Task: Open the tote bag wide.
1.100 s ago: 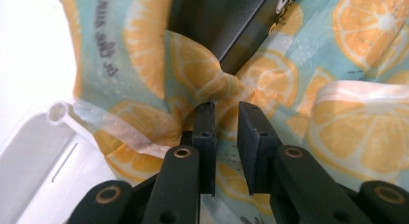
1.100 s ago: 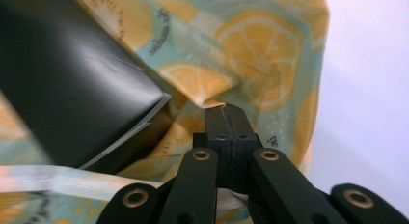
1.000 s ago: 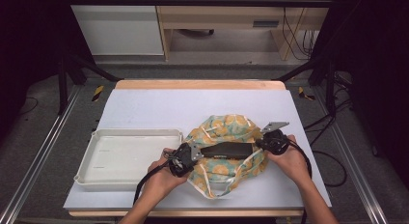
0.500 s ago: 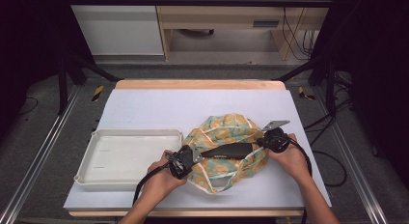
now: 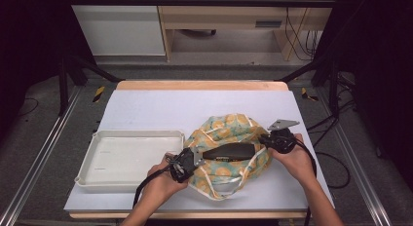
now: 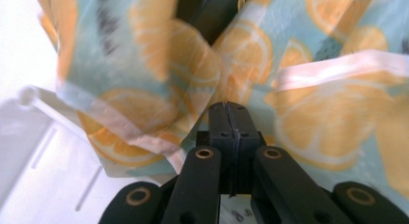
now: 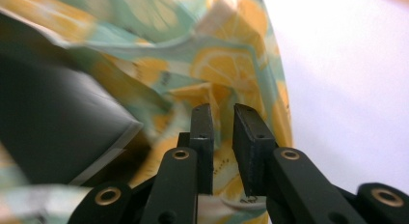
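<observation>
Both tongs at the lemon-print bag!
Left tongs (image 6: 230, 119) pinched closed at the bag (image 5: 229, 133) edge; right tongs (image 7: 225, 119) just parting, cloth between them.

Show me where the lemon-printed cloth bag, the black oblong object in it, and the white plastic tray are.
lemon-printed cloth bag (image 5: 229, 126), high view, on its far printed side
black oblong object (image 5: 229, 151), high view, on its middle
white plastic tray (image 5: 92, 148), high view, on its left rim
</observation>
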`<state>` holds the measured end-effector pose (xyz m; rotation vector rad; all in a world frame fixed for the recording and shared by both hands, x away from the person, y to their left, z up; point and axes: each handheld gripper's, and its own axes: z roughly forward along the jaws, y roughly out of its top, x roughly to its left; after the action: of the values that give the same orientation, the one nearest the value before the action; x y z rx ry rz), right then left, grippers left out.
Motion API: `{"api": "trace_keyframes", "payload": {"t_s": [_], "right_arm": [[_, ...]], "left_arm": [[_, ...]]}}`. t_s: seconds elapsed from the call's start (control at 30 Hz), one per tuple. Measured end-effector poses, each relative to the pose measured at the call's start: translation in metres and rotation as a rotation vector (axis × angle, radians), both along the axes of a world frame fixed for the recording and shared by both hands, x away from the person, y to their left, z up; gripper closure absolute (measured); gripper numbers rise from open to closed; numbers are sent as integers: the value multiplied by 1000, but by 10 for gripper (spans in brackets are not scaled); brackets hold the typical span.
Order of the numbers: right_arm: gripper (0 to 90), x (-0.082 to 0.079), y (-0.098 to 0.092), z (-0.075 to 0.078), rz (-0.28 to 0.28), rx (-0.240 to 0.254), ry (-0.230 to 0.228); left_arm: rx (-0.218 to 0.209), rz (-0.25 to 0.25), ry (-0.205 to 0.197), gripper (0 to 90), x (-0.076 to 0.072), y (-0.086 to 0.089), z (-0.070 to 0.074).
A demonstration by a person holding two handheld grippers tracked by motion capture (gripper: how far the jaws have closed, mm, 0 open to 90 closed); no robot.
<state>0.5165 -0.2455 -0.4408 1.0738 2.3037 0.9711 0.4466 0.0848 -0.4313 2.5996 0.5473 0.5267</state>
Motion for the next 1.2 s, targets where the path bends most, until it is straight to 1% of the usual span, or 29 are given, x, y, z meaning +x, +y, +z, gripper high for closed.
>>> {"api": "trace_keyframes", "payload": {"t_s": [0.03,0.07,0.1,0.17,0.23,0.27,0.3,0.37,0.43,0.47,0.5,0.6,0.67,0.73,0.8,0.87,0.93,1.0,1.07,1.1,1.17,1.2], "right_arm": [[789,-5,0,5,3,5,-19],[804,-10,1,10,8,5,-38],[826,-16,1,14,11,10,-60],[849,-28,2,21,25,33,-83],[868,-40,6,27,49,43,-106],[871,-45,8,28,72,44,-112],[878,-50,11,29,88,40,-120],[890,-58,19,30,123,36,-124],[898,-66,27,28,164,38,-130],[899,-69,32,26,188,31,-125],[900,-72,37,23,208,15,-120],[900,-75,42,14,223,-7,-90],[900,-76,41,6,222,-22,-70],[900,-76,40,-2,216,-24,-45],[900,-75,38,-9,211,-35,-24],[900,-75,37,-14,204,-49,5],[900,-74,35,-17,193,-51,20],[900,-73,34,-20,189,-66,32],[900,-72,32,-23,185,-70,47],[900,-71,31,-24,186,-76,52],[900,-71,31,-26,187,-83,68],[900,-72,31,-27,186,-87,73]], "left_arm": [[-13,-1,-6,900,-1,0,3],[-17,-3,-10,900,-3,1,7],[-30,-1,-19,900,-4,1,10],[-56,-8,-27,900,-6,1,19],[-87,-17,-52,900,-7,-1,28],[-102,-21,-67,900,-6,-4,31],[-111,-21,-85,900,-4,-7,34],[-132,-22,-102,900,5,-15,35],[-118,-9,-126,900,15,-21,33],[-91,6,-140,900,23,-24,31],[-82,16,-137,900,28,-24,30],[-88,68,-133,900,45,-21,25],[-93,97,-122,900,53,-18,22],[-86,118,-106,900,59,-14,17],[-74,138,-96,900,63,-11,13],[-75,149,-82,900,66,-7,9],[-74,156,-67,900,69,-5,5],[-73,164,-49,900,71,-3,1],[-49,169,-45,900,72,-2,-2],[-44,173,-40,900,73,-1,-4],[-30,175,-21,900,75,0,-7],[-15,173,-14,900,76,0,-8]]}}
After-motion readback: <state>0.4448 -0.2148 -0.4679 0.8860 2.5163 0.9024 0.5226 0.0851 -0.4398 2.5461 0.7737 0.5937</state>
